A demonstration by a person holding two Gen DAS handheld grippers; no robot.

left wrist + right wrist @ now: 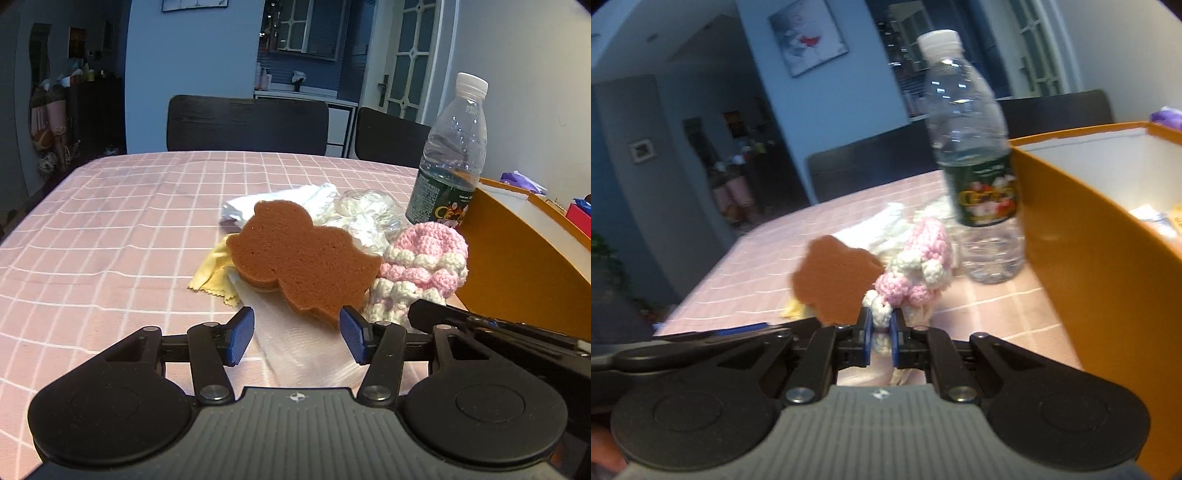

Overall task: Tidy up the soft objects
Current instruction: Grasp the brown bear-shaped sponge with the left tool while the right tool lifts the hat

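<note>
Grasp step in hand: right gripper (881,334) is pinching the near edge of the crocheted piece (916,269).
It is lying on the table (110,229) beside the orange box (1108,295); left gripper (297,334) is hovering spread before the brown sponge (299,258). Next, I judge: lifting into the box.

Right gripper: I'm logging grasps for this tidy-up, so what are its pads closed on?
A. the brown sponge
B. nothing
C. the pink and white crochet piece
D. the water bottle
C: in the right wrist view the right gripper has its blue pads pinched on a white edge of the pink and white crochet piece, while the brown sponge sits beside it, outside the jaws.
</note>
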